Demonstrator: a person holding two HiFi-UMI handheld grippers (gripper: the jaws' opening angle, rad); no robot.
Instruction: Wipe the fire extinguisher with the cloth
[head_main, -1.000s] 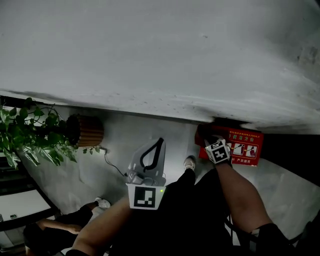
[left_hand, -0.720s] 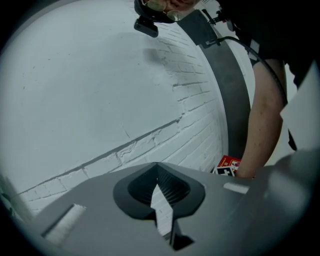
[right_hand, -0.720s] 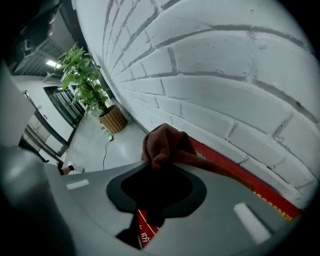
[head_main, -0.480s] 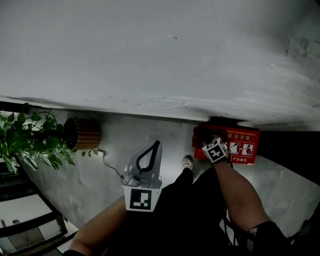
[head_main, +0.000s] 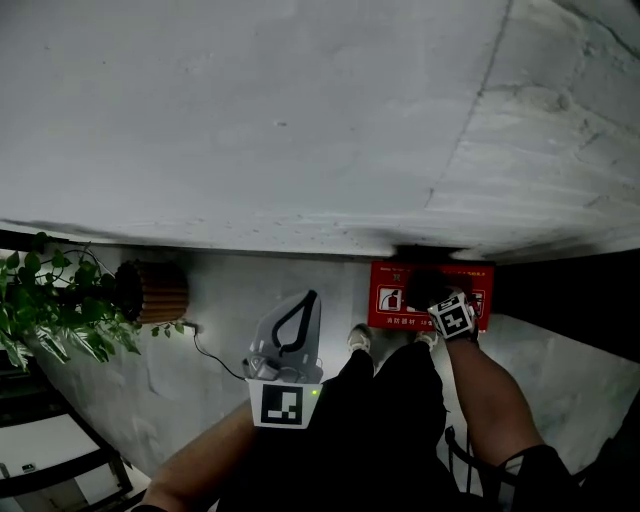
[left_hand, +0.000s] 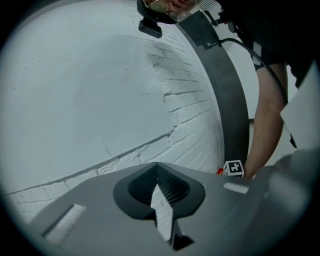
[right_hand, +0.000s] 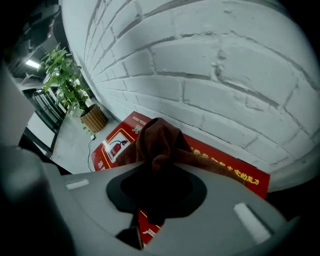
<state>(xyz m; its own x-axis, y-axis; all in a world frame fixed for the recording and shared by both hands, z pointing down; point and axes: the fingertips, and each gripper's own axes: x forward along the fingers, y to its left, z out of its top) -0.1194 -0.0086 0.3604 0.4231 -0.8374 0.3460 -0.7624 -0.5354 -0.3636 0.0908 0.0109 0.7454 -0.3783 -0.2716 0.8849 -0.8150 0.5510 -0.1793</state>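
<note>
Fire extinguisher box (right_hand: 220, 162): yellow characters, unreadable; extinguisher pictogram (right_hand: 116, 146) on front.

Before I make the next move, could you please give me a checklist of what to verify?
1. Dark red-brown cloth clamped in right gripper: ok.
2. Left gripper shut, nothing between its jaws: ok.
3. Cloth hangs in front of the red fire-extinguisher box at the white brick wall: ok.
4. Extinguisher itself exposed for wiping: cannot tell; only the box's printed front shows.
5. Wicker plant pot stands apart from the box: ok.
</note>
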